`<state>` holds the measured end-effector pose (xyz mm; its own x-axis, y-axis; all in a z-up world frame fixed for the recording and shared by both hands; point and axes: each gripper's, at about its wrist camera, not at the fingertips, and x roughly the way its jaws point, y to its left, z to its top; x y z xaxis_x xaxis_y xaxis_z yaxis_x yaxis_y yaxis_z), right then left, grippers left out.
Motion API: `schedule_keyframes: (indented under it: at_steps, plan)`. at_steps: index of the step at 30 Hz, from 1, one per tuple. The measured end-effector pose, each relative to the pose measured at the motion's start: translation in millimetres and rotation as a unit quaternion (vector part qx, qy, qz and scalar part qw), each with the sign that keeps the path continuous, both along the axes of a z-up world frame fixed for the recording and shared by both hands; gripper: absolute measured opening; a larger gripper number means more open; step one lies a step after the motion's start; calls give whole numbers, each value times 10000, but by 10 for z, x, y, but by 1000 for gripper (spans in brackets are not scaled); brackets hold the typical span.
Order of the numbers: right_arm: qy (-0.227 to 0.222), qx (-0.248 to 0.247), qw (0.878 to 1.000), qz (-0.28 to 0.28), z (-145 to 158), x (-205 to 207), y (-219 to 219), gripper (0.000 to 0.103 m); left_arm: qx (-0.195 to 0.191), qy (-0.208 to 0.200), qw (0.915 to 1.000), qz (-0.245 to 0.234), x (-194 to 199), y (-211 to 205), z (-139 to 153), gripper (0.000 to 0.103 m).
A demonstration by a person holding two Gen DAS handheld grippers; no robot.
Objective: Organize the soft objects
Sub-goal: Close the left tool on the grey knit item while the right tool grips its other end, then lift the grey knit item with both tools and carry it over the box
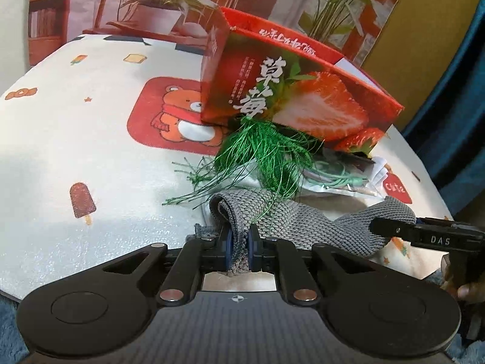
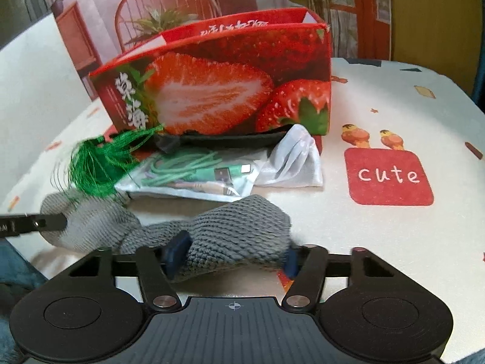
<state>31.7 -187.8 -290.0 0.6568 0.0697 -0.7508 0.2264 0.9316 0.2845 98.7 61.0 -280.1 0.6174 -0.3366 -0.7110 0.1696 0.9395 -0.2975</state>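
A grey knitted cloth lies stretched across the near part of the table. My left gripper is shut on one bunched end of it, the fabric squeezed between the blue pads. My right gripper holds the other end of the grey knitted cloth, a thick wad that fills the gap with a pad pressing on each side. In the left wrist view one finger of the right gripper rests over that far end. A green tassel lies partly on the cloth, in front of the red strawberry box.
The strawberry box stands open-topped behind the cloth. In front of it lie a clear bag with a green cable, a white fabric pouch and a black strip. The printed tablecloth covers the table.
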Motion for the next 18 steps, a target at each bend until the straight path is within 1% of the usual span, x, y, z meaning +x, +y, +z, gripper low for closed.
schedule_keyframes:
  at_steps: [4,8,13,18]
  plan:
    - [-205,104,9997,-90,130,-44,-70,40,21,-370,9993,-101,-66,-14,136,8]
    - [-475,93,9988,-15,307,-87,-72,32,24,-754,9970,-168,-142,-22,328,8]
    - [-860,46,9962,114,614,-104,-58,31,-18,-1211,9925,-146,-228,7,636,8]
    - [-1243,-143,9919,225,951,-29,-49,31,-68,-1646,9863,-114,-190,-3,940,8]
